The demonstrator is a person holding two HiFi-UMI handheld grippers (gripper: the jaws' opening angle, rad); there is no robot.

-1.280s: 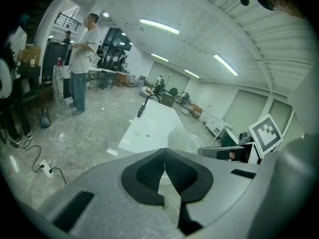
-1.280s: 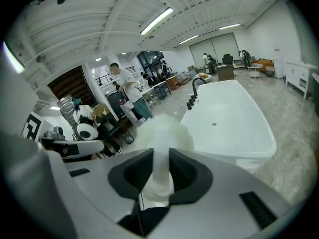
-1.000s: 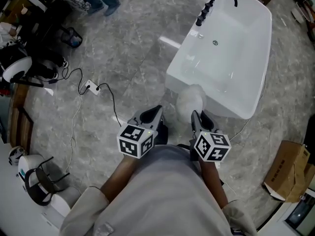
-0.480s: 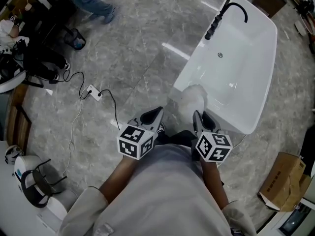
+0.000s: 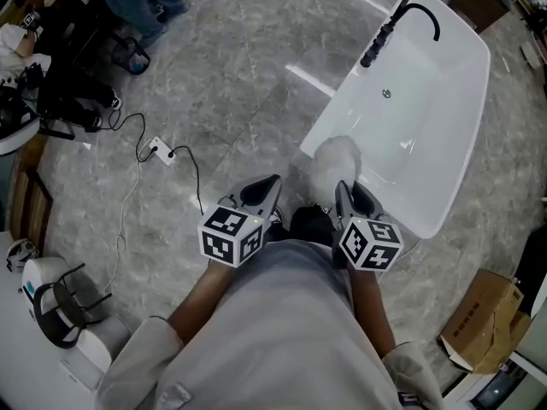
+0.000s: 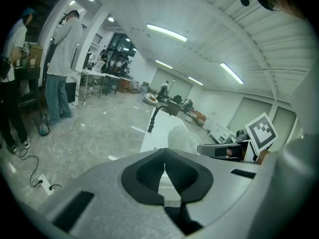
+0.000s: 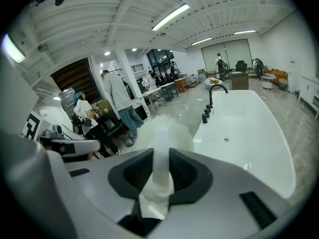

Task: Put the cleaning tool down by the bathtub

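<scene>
Duster (image 7: 167, 128) looks light and fluffy, pinched by its stiffer stem in the right hand-held gripper (image 7: 160, 157); the left hand-held gripper (image 6: 163, 167) is closed and empty.

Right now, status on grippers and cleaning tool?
Right gripper shut on white fluffy cleaning tool. Left gripper shut, empty. Bathtub directly ahead, nothing between.

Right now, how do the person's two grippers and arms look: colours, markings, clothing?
The left gripper and the right gripper both have smooth light grey shells that taper towards the jaws, which are lined with black pads. Each carries a white cube with black square markers. The person wears pale grey sleeves that end near the elbows.
</scene>
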